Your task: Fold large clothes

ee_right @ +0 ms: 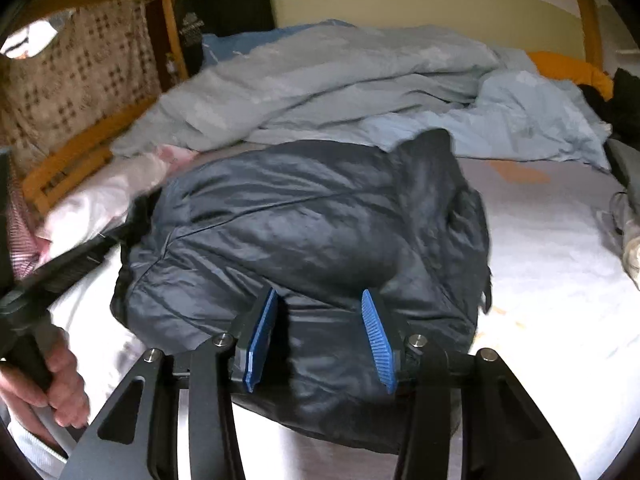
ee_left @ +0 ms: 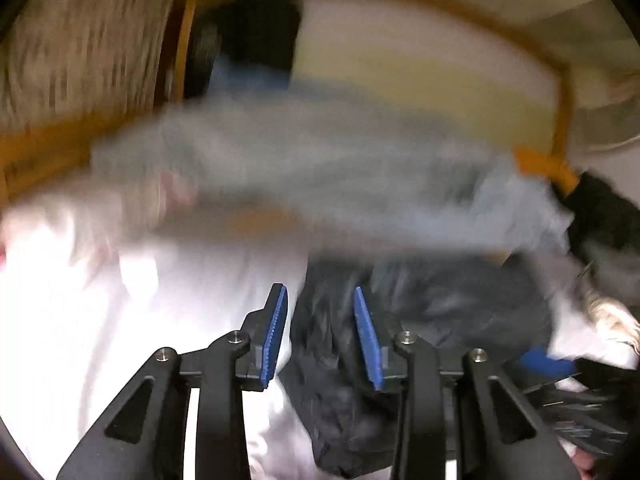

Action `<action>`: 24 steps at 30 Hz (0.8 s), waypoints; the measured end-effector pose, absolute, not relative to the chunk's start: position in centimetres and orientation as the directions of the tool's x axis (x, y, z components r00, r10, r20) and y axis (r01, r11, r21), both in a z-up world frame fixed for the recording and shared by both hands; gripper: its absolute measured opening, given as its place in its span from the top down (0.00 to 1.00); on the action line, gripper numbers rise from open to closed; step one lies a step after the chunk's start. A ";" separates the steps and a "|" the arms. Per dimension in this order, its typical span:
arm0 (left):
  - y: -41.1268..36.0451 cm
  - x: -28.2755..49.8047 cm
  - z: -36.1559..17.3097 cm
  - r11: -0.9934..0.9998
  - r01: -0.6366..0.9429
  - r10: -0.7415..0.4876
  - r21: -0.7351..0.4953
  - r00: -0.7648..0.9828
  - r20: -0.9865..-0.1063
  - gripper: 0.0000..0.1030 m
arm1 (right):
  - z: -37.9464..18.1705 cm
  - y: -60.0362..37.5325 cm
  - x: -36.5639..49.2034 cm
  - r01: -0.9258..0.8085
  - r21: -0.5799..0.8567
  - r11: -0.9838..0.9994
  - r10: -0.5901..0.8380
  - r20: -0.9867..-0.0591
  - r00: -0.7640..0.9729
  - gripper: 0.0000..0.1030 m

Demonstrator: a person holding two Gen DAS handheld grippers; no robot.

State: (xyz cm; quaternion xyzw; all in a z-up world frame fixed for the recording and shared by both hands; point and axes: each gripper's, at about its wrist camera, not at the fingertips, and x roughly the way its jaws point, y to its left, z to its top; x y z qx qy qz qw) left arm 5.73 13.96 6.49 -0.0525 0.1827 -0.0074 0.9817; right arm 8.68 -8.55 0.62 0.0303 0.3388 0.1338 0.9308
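Only at right: a hand [ee_right: 48, 384] beside jacket [ee_right: 304, 220].

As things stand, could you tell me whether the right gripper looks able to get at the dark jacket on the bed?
Probably yes. The right gripper sits just over the near edge of the dark jacket, jaws apart, with nothing between them and the fabric.

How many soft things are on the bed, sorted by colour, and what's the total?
Dark navy: 1, the puffer jacket
Light blue: 1, the crumpled duvet
Pink-white: 1, the pillow
Orange: 1, the cushion
Total: 4
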 end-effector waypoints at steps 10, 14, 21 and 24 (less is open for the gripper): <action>9.6 14.2 4.7 0.986 0.149 -0.160 -0.078 0.694 -0.701 1.00 | 0.0 -9.7 12.2 -0.219 0.279 0.935 0.355 -0.720 0.596 0.55; 9.5 16.5 1.5 0.983 0.170 -0.163 -0.071 0.618 -0.769 1.00 | 0.3 -9.5 13.0 -0.242 0.256 0.936 0.350 -0.742 0.571 0.55; 12.5 18.5 -1.6 0.964 0.165 -0.265 -0.208 0.549 -0.793 0.97 | 4.6 -9.6 13.0 -0.243 0.202 0.949 0.314 -0.694 0.648 0.54; 12.7 18.6 -2.2 0.958 0.170 -0.287 -0.231 0.545 -0.788 0.97 | 4.4 -9.3 14.9 -0.235 0.188 0.954 0.296 -0.721 0.627 0.54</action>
